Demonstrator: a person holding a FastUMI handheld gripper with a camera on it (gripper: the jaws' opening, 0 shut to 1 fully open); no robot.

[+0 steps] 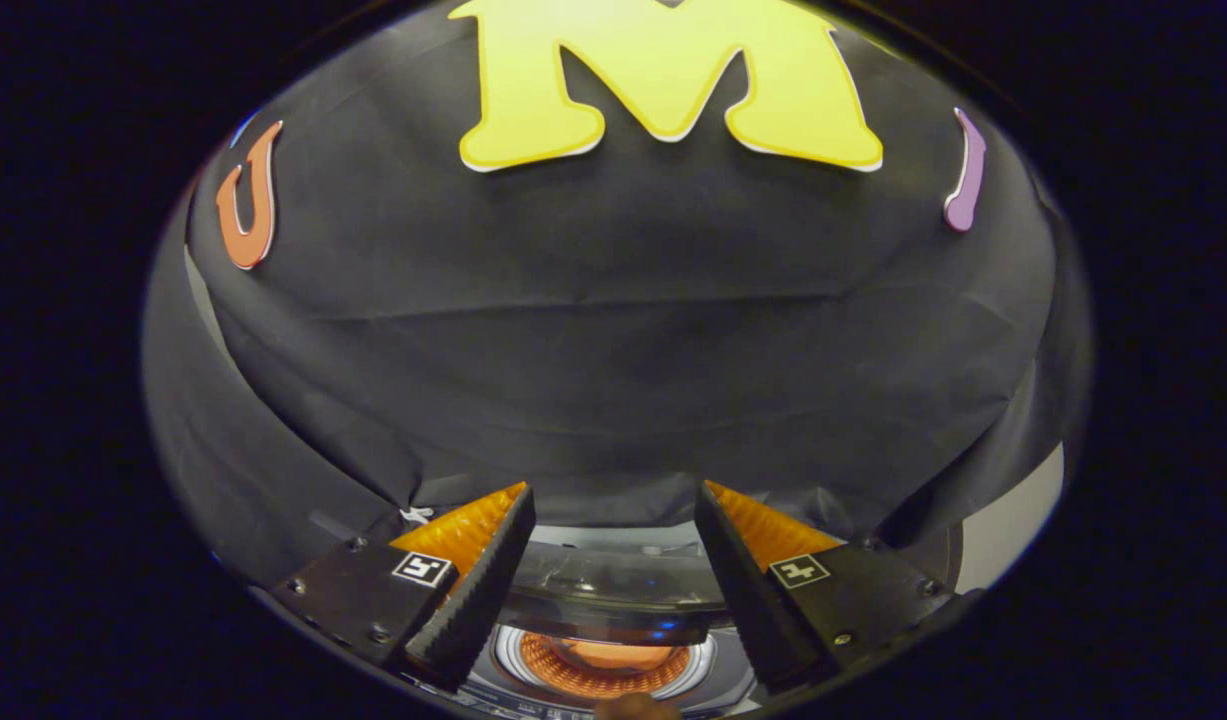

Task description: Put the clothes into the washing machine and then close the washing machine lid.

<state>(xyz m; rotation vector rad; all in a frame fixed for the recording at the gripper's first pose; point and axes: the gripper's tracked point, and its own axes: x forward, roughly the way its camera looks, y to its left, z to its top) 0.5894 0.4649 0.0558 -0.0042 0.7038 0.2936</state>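
gripper view: the gripper hangs above the washing machine, its fingers spread wide with nothing between them. below the gap lies the machine's round drum opening, with orange clothes inside. the transparent lid stands raised just beyond the opening, between the fingers. the black cloth wall rises close behind the machine.

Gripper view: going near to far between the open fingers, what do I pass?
Gripper, open with nothing between the fingers → washer drum opening → raised clear lid → black cloth wall.
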